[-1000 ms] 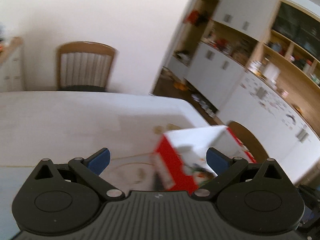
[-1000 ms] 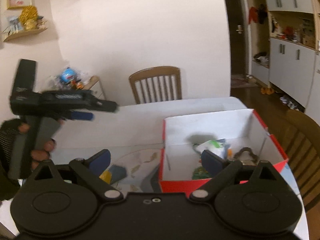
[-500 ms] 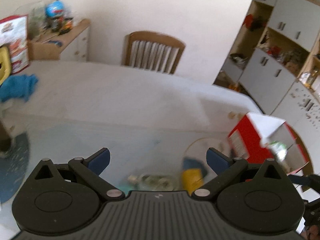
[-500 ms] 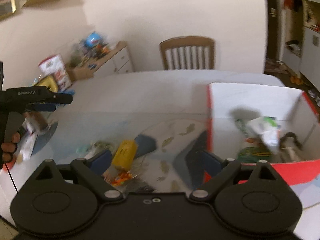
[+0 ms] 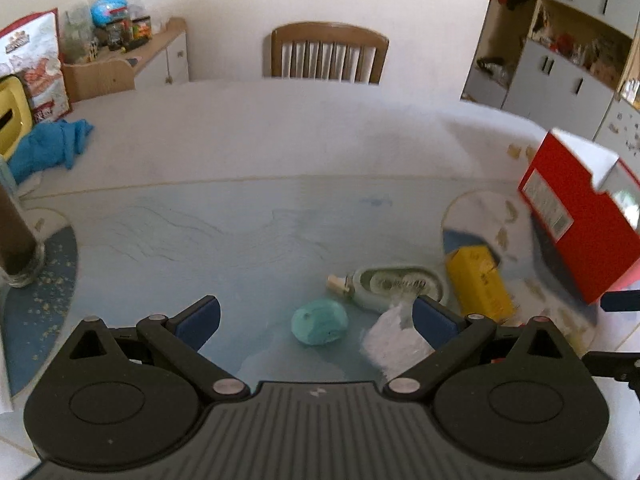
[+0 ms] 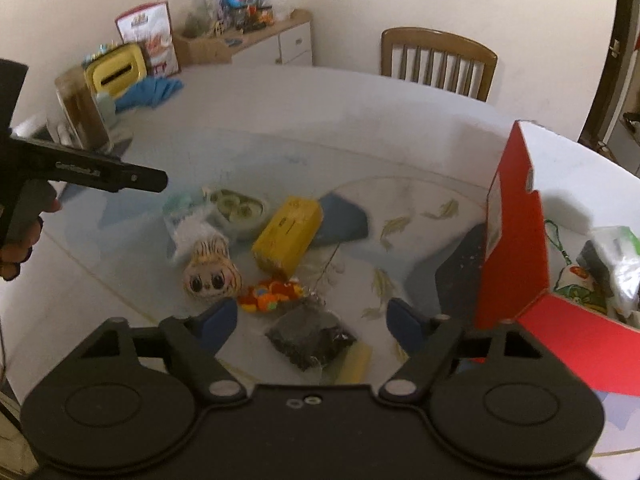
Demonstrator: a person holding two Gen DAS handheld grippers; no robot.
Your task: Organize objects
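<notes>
1. Right, my view is over a round table [image 5: 280, 132], white at the far side, with a glassy blue-tinted top and fish-patterned mats nearer me.
2. A wooden chair [image 5: 328, 54] stands at the far edge against a plain pale wall; a low sideboard [image 6: 276, 38] with clutter sits in the corner, and white cupboards [image 5: 560, 76] line the right side.
3. At the table's left edge I see a blue cloth [image 5: 48, 144], a yellow container [image 6: 114, 70] and a jar of brown stuff [image 6: 82, 110].
4. The loose things lie in a cluster: a yellow box [image 6: 288, 234], a pale green tin [image 5: 396, 286], a teal lump [image 5: 319, 321], a doll head [image 6: 211, 270], a colourful trinket [image 6: 270, 294] and a dark packet [image 6: 310, 336].
5. The red box [image 6: 514, 240] stands open at the right, packets already inside.
6. My left gripper [image 5: 316, 320] has its fingers wide, empty, over the teal lump.
7. My right gripper [image 6: 310, 320] is closing, the dark packet lying between its fingers, not yet pinched.
</notes>
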